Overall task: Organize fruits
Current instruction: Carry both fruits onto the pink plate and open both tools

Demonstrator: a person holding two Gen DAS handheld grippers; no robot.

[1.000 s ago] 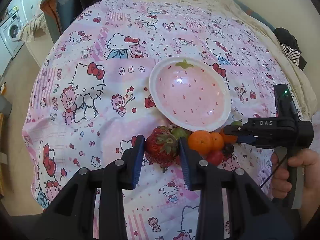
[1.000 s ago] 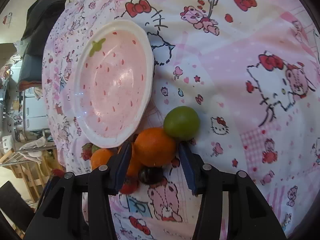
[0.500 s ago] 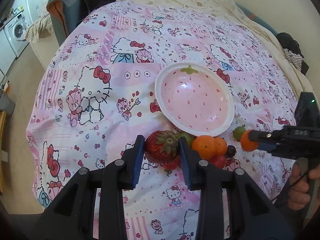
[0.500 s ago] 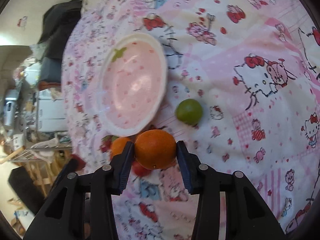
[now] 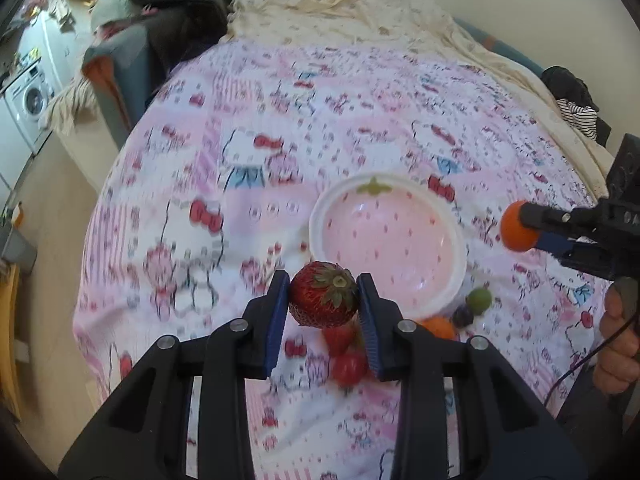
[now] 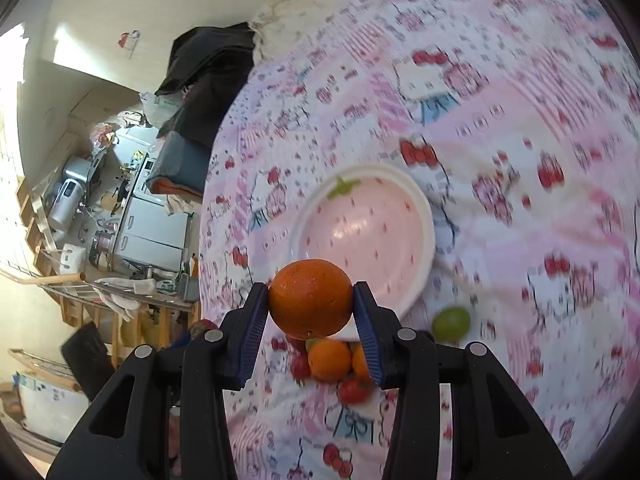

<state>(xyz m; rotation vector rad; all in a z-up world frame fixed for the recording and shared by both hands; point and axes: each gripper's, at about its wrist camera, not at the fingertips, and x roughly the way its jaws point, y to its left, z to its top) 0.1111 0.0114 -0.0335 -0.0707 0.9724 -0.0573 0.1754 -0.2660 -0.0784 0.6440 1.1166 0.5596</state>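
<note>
My left gripper is shut on a large red strawberry, held above the bedcover just in front of the pink strawberry-patterned bowl. My right gripper is shut on an orange, lifted near the bowl. In the left wrist view that orange hangs to the right of the bowl. Loose fruit lies on the cover near the bowl: a green lime, a dark grape, another orange, a small tomato and a second strawberry.
The pink cartoon-print bedcover spans the bed, with cream bedding at its far end. Dark clothes lie at the far left corner. A person's hand holds the right gripper's handle. The floor and a washing machine are left of the bed.
Both grippers have risen with their fruit. The strawberry left the cover and came up before the bowl. The orange was lifted off the fruit pile, and the right wrist rolled.
</note>
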